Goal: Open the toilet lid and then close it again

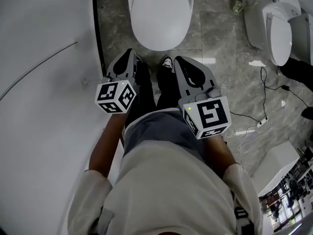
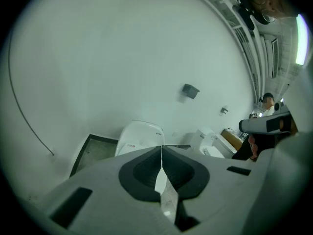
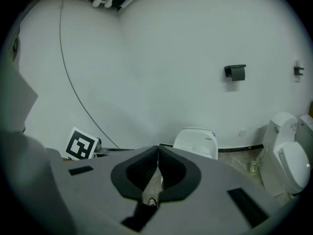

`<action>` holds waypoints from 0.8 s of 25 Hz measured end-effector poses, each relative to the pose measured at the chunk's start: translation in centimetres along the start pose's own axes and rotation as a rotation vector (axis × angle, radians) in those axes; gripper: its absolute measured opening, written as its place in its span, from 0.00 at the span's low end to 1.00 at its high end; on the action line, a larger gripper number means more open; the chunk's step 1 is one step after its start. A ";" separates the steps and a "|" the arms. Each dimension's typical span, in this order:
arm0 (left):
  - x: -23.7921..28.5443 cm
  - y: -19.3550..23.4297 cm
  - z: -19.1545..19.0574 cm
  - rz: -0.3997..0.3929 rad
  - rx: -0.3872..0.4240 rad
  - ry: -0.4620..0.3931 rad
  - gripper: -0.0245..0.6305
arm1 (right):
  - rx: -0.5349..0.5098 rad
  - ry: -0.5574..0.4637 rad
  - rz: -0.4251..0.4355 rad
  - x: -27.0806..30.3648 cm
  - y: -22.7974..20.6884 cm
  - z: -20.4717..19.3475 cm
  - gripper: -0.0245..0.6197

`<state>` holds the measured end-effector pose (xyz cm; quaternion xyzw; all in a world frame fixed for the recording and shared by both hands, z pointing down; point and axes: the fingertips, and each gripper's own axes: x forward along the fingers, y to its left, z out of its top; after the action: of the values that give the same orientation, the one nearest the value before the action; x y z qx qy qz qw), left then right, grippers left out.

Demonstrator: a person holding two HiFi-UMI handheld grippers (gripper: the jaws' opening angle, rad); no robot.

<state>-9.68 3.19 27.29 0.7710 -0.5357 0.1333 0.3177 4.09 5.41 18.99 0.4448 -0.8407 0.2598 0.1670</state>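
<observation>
- The toilet lid is seen shut over the bowl at the top centre of the head view, well ahead of both grippers.
- The left gripper is held with its jaws pressed together and nothing between them; the same is seen of the right gripper.
- The lid is judged to be stiff, smooth plastic: light, but slippery, and hinged at its far end.
- A hold is best taken under the rounded near rim, where leverage is greatest.
- On closing, it should be supported, not dropped.
</observation>
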 end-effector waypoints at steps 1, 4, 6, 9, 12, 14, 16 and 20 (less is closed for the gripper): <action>0.5 0.3 -0.5 0.003 -0.003 0.003 0.05 | -0.009 0.006 0.001 0.4 0.0 -0.4 0.05; 2.1 1.0 -2.1 0.010 -0.013 0.012 0.05 | -0.007 0.037 -0.002 1.6 -0.7 -2.0 0.05; 3.1 1.6 -3.3 0.018 -0.002 0.024 0.05 | 0.009 0.053 -0.007 2.4 -0.8 -3.1 0.05; 4.3 2.5 -5.9 0.018 -0.006 0.053 0.05 | -0.002 0.070 -0.014 3.4 -0.5 -4.6 0.05; 5.4 3.5 -8.7 0.014 -0.043 0.092 0.05 | -0.009 0.084 -0.017 4.2 -0.4 -5.7 0.05; 6.2 4.5 -10.3 0.021 -0.085 0.109 0.05 | -0.009 0.089 -0.010 4.5 -0.4 -6.3 0.05; 6.8 5.3 -11.9 0.029 -0.139 0.124 0.05 | -0.009 0.099 0.000 4.6 -0.5 -7.1 0.05; 8.5 7.0 -15.0 0.032 -0.211 0.167 0.05 | 0.009 0.119 0.004 5.3 -1.2 -8.6 0.05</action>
<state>-10.69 4.80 45.86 0.7108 -0.5308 0.1449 0.4382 2.61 6.44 29.01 0.4276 -0.8290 0.2899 0.2140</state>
